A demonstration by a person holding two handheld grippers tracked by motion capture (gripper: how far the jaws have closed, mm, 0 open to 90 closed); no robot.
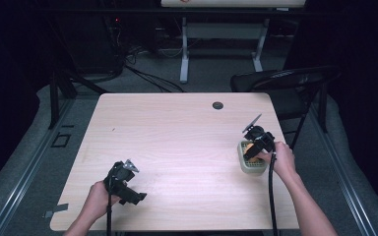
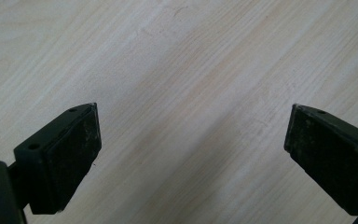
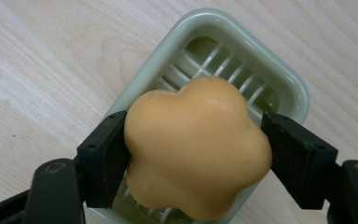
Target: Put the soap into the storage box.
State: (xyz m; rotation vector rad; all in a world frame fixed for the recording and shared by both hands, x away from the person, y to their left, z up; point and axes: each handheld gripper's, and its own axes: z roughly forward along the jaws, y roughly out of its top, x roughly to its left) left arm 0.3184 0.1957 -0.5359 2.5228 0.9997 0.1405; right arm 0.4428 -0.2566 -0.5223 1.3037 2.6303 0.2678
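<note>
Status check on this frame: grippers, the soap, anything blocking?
Right gripper shut on the orange soap, over the green soap dish. Left gripper open, empty, above bare table. Nothing in the way.

Soap dish (image 3: 286, 84) partly covered by orange soap (image 3: 196, 149), its near end cut off at the bottom edge, both tiny from above.

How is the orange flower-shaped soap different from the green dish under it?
The orange flower-shaped soap is a solid, smooth lump with rounded lobes; the pale green plastic soap dish is a hollow rounded rectangle with a slatted bottom. The soap is pinched between the right gripper jaws, above the dish; the dish rests on the light wooden table, ungripped. The dish is bigger than the soap. Both look smooth with rounded edges.
</note>
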